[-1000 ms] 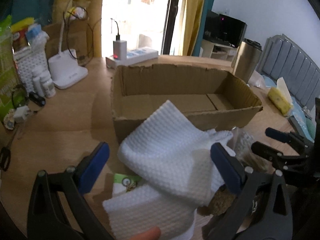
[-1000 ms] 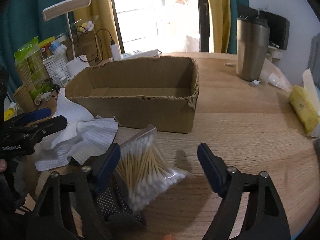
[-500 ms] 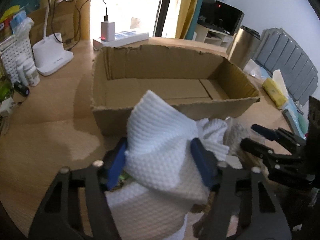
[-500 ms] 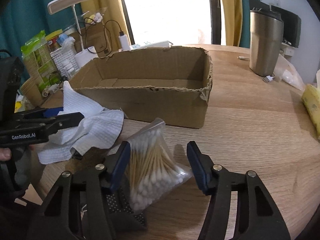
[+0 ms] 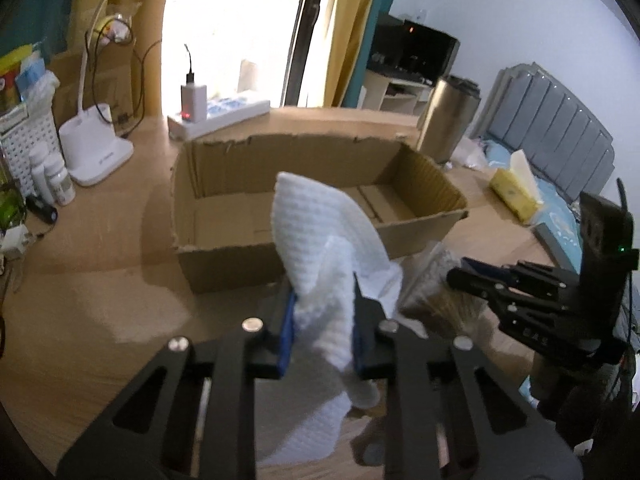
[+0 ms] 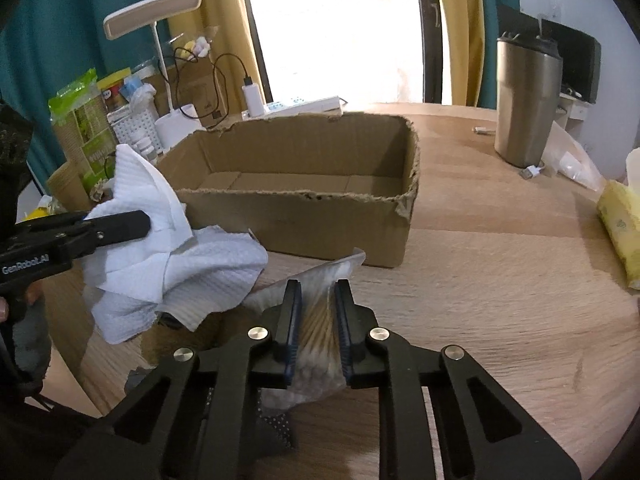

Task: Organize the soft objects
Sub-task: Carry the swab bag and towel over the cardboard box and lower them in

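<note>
My left gripper (image 5: 323, 300) is shut on a white waffle-weave cloth (image 5: 320, 232), lifted a little in front of the open cardboard box (image 5: 224, 256). The cloth also shows in the right wrist view (image 6: 160, 248), pinched by the left gripper (image 6: 140, 220). My right gripper (image 6: 316, 296) is shut on a clear bag of cotton swabs (image 6: 316, 332) near the box's front wall (image 6: 320, 224). In the left wrist view the right gripper (image 5: 460, 276) shows at the right, on the bag (image 5: 440, 292). The box is empty inside.
A steel tumbler (image 6: 524, 100) stands at the back right and a yellow tissue pack (image 6: 620, 224) at the right edge. A white desk lamp (image 5: 96, 148), power strip (image 5: 220, 116), small bottles (image 5: 52, 176) and a basket crowd the back left. A dark dotted item (image 6: 272, 420) lies under the bag.
Both grippers have closed: the left on the white cloth, which now stands lifted, the right on the bag of cotton swabs. Both were open a second ago.
</note>
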{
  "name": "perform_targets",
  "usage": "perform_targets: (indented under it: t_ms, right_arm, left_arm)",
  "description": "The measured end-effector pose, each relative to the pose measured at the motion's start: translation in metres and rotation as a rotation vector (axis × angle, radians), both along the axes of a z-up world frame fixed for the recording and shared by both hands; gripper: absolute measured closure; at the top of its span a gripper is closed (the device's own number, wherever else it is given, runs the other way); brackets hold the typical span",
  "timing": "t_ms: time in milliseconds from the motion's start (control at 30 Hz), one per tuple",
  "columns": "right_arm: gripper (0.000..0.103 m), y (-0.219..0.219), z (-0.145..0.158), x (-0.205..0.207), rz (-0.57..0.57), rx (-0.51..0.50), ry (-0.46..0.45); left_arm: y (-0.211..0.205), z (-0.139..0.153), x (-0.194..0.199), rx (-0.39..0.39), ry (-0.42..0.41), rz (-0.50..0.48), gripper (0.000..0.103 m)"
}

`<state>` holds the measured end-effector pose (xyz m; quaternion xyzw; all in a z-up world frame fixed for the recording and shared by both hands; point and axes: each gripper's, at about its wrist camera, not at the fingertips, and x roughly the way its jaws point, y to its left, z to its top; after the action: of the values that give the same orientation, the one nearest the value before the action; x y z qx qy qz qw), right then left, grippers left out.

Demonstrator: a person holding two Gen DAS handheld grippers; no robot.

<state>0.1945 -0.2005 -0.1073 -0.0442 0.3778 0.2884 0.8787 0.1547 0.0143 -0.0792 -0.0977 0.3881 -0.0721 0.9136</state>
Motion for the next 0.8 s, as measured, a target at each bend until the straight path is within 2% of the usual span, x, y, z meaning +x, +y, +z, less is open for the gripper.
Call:
perform_targets:
  t_ms: [300, 800]
  right_arm:
    - [0.087, -0.015, 0.021, -0.007, -0.039, 0.013, -0.055]
    - [0.087, -0.026, 0.071, -0.014, -0.056, 0.039, -0.172]
  left_arm:
    - [0.001, 0.021, -0.011, -0.029, -0.068, -0.003, 0.08]
    - [0.01, 0.062, -0.014, -0.032, -0.193, 0.01, 0.08]
